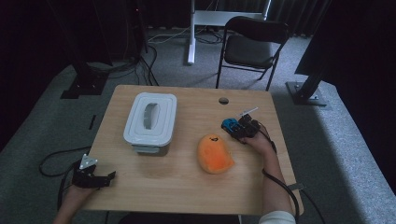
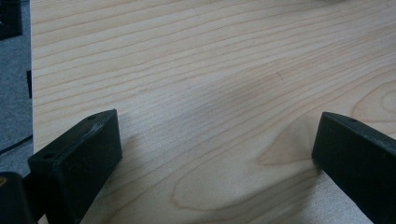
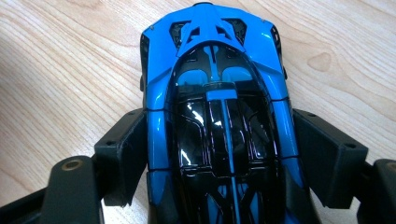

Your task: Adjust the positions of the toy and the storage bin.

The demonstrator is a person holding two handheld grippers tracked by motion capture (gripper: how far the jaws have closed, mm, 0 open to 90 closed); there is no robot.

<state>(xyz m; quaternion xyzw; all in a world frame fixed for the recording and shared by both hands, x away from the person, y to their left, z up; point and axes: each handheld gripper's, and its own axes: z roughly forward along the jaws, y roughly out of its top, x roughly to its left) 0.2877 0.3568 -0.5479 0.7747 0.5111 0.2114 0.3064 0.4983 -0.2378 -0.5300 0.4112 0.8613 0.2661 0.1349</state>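
Glossy blue-and-black toy car (image 3: 217, 116), hard plastic, at mid-right of the wooden table (image 1: 187, 186).
Right gripper (image 3: 217, 154) pinches its flanks; left gripper (image 2: 215, 154) spread wide over bare woodgrain.

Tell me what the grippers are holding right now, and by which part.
The right gripper has its jaws against both sides of the blue toy car, around its middle. The left gripper is open over bare table, holding nothing.

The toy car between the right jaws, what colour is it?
Bright blue with a glossy black top, clearest in the right gripper view.
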